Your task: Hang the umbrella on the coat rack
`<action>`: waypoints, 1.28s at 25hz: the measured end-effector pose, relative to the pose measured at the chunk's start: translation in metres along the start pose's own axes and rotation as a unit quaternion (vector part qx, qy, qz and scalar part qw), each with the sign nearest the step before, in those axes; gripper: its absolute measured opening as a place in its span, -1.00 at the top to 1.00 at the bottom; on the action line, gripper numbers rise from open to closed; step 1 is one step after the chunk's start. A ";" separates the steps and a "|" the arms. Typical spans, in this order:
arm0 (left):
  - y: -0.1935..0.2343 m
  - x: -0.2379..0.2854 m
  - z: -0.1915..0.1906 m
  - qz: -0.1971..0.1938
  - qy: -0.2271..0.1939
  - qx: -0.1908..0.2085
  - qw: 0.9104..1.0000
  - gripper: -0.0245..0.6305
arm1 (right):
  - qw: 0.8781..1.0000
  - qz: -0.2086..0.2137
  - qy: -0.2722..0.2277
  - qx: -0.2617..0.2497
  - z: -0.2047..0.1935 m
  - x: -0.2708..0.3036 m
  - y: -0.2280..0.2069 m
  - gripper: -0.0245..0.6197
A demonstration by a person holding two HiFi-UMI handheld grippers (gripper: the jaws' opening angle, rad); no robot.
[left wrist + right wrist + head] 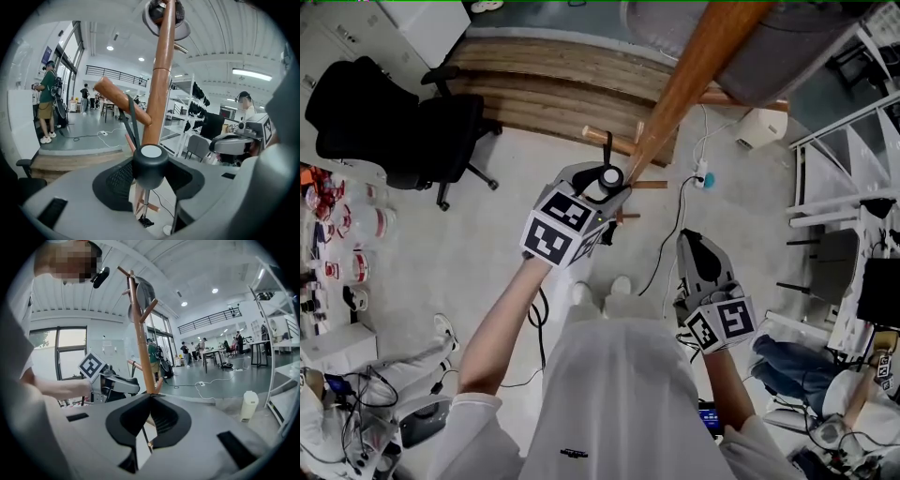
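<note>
The wooden coat rack pole slants from the top right down to the middle of the head view, and it stands upright in the left gripper view. My left gripper is shut on the umbrella's black handle, which has a white end cap. The handle's dark strap runs up to a wooden peg and seems looped over it. A thin shaft hangs below the handle. My right gripper is lower and to the right, shut and empty.
A black office chair stands at the left beside a low wooden platform. A cable and power strip lie near the rack's base. White shelving is at the right, and a white bin by it. People stand in the hall behind.
</note>
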State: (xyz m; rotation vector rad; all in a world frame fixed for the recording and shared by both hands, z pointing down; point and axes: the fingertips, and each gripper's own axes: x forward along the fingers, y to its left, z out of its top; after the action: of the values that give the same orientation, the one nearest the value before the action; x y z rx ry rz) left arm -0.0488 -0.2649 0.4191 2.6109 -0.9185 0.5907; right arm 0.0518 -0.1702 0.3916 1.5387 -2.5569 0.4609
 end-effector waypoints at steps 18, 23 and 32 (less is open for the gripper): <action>0.001 0.048 -0.034 0.006 0.021 0.001 1.000 0.28 | 1.000 -0.008 -0.003 0.005 -0.003 -0.018 -0.016 0.90; 0.002 0.049 -0.040 0.018 0.015 0.008 1.000 0.27 | 1.000 0.002 -0.003 0.006 -0.004 -0.015 -0.011 0.90; 0.005 0.046 -0.051 0.031 0.004 -0.026 0.999 -0.01 | 1.000 0.005 -0.005 0.001 -0.004 -0.018 -0.009 0.90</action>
State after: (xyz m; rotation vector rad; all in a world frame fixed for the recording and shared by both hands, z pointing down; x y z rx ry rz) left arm -0.0337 -0.2712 0.4858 2.5398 -1.0020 0.5858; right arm 0.0685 -0.1578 0.3925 1.5344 -2.5731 0.4589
